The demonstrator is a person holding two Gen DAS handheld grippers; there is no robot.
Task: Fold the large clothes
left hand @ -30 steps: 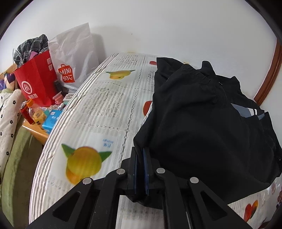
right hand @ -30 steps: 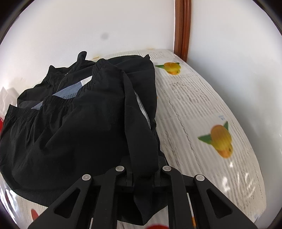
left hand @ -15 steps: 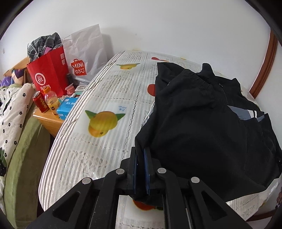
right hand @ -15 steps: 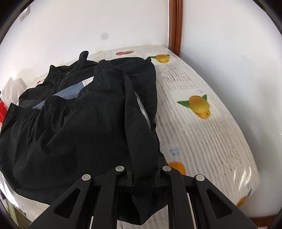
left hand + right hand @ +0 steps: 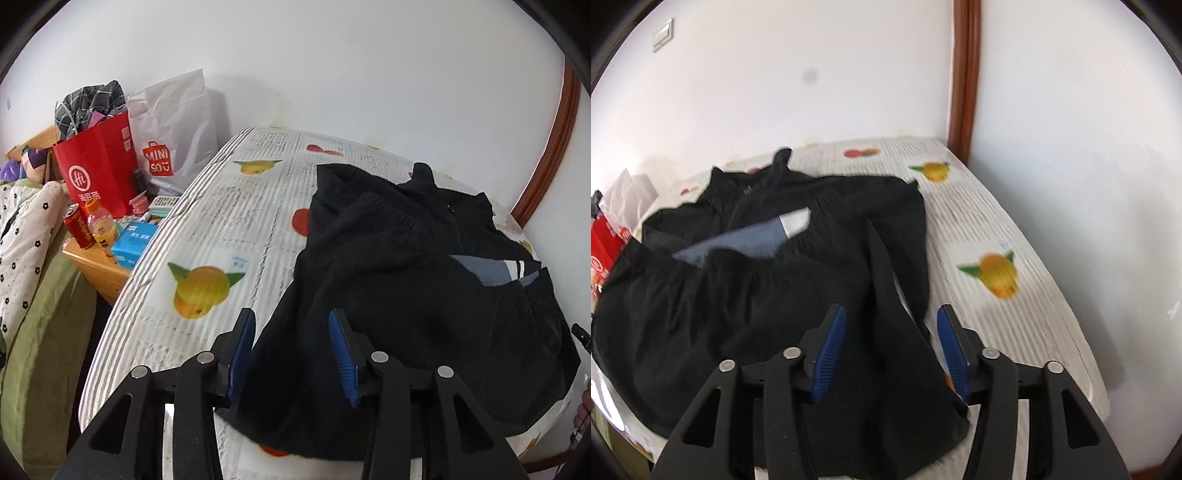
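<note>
A large black garment [image 5: 413, 295] with a grey and white panel lies rumpled on a table covered by a fruit-print cloth [image 5: 229, 221]. It also shows in the right wrist view [image 5: 783, 288]. My left gripper [image 5: 291, 332] is open, its blue pads apart over the garment's near left edge. My right gripper [image 5: 890, 332] is open over the garment's near right corner, which hangs at the table's front edge. Neither holds anything.
Left of the table, a wooden stand [image 5: 96, 266] holds a red paper bag [image 5: 96, 177], a white MINISO bag [image 5: 173, 147], a can, a bottle and a blue box. A padded quilt [image 5: 26, 236] lies further left. White walls and a brown door frame [image 5: 966, 74] stand behind.
Both grippers were shut on the garment's near edge and have opened, letting it go. Both have pulled back and up from the table.
</note>
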